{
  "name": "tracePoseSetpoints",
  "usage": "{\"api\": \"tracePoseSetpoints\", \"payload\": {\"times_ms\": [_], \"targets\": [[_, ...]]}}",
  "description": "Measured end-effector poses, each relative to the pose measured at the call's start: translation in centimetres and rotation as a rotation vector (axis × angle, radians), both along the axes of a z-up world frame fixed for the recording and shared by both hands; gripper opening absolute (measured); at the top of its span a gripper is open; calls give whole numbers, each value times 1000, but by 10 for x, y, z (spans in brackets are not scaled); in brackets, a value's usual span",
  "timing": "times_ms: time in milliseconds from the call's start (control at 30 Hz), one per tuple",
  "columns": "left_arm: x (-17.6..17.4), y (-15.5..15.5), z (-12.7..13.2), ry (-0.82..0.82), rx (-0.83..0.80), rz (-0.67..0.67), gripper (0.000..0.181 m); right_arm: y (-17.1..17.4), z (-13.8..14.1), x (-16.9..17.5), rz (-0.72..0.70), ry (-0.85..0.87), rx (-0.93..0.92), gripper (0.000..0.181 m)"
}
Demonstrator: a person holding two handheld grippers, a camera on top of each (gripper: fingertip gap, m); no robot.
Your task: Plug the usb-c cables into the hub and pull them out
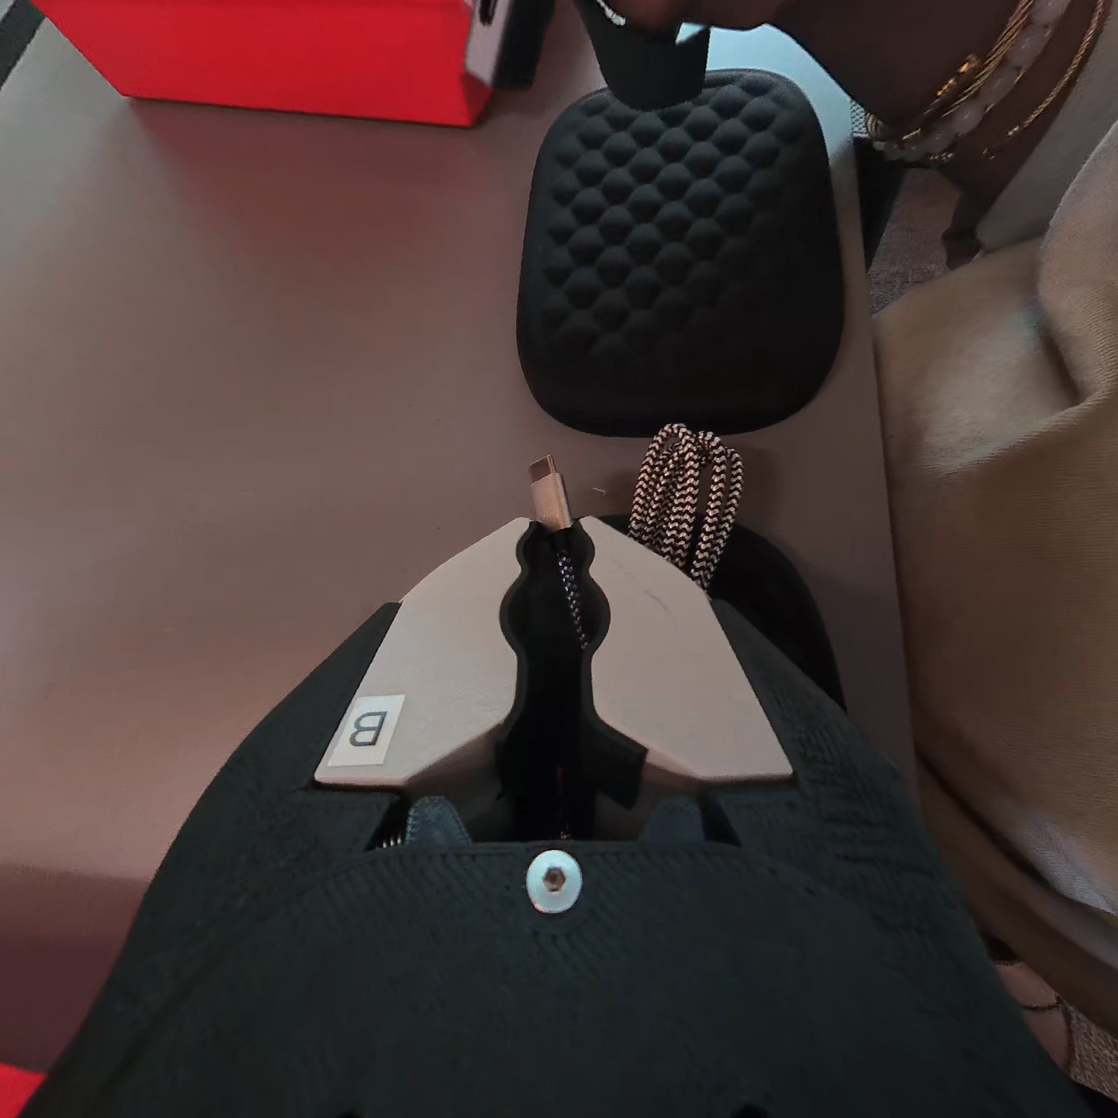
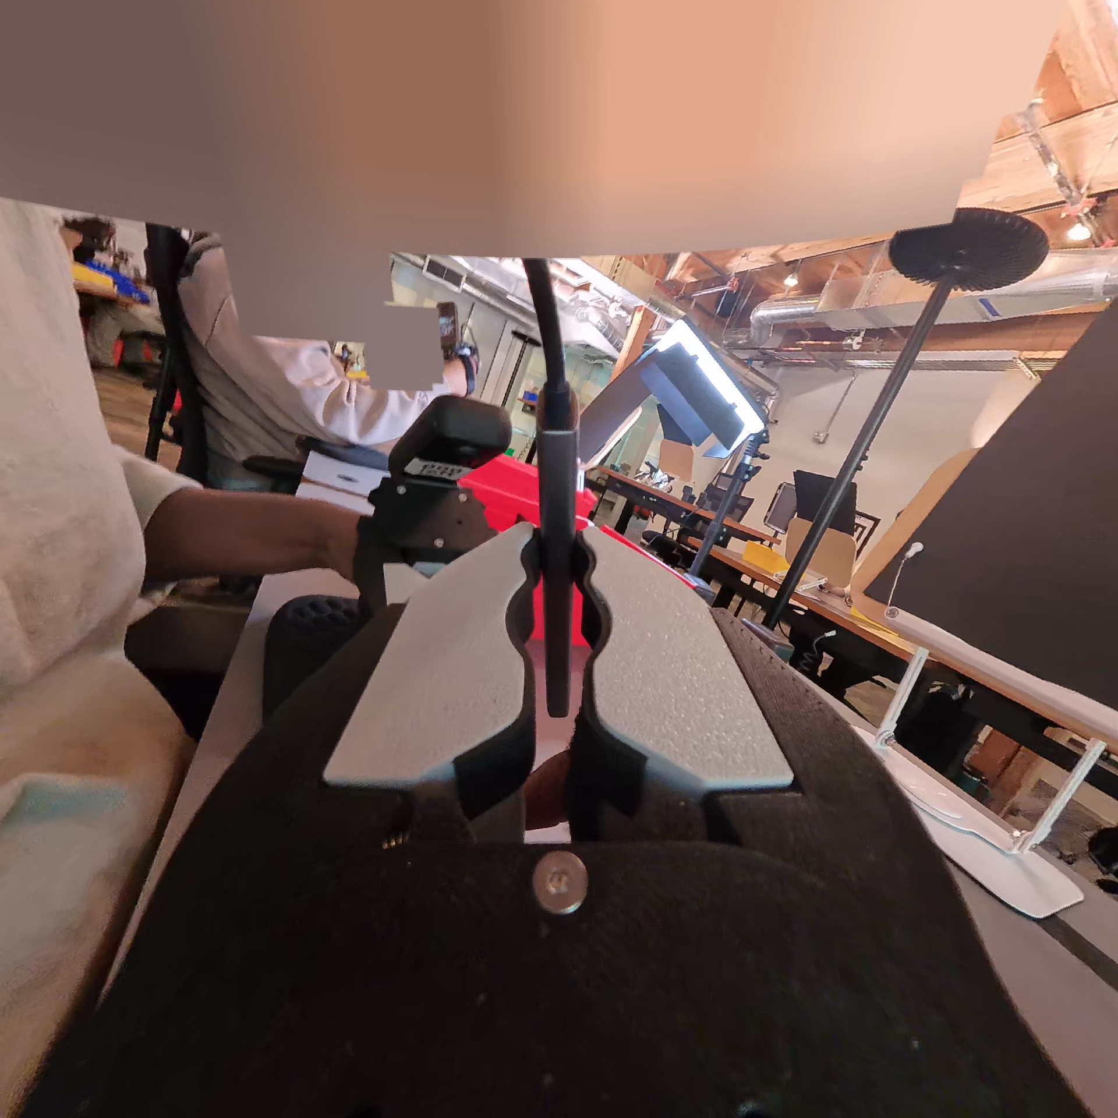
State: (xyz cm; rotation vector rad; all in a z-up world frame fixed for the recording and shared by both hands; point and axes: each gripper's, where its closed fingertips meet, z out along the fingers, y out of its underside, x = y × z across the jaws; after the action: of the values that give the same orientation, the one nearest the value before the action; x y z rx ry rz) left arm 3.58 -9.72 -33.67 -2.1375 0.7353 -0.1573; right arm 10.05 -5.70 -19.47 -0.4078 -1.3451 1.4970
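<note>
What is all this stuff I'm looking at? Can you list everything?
Table: one, grey-brown, under everything.
Padded case: one, black, bumpy, far side of table.
Box: one, red, far left corner.
Cable plug: one, silver, sticking out of the left claw's tips.
Braided cable: one bundle, black-and-white, beside that claw.
Hub: one, dark slim bar with black lead, upright in the right claw.
Stand: one, white, right table edge.
Left claw: grey fingers, black body, shut on the plug.
Right claw: same build, shut on the hub.
</note>
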Motion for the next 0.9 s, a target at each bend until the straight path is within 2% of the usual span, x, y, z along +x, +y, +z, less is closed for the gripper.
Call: {"api": "tracePoseSetpoints", "payload": {"times_ms": [200, 467, 700, 900], "targets": [[10, -7, 7, -57, 21, -88, 8, -13, -38, -17, -65, -83, 312, 9], [24, -14, 33, -219, 16, -208, 8, -24, -49, -27, -102, -101, 508, 9], [32, -8, 27, -190, -60, -293, 8, -32, -81, -27, -94, -168, 815, 9], [34, -9, 33, -183, -63, -322, 8, -37, -94, -23, -11, -197, 919, 9]]}}
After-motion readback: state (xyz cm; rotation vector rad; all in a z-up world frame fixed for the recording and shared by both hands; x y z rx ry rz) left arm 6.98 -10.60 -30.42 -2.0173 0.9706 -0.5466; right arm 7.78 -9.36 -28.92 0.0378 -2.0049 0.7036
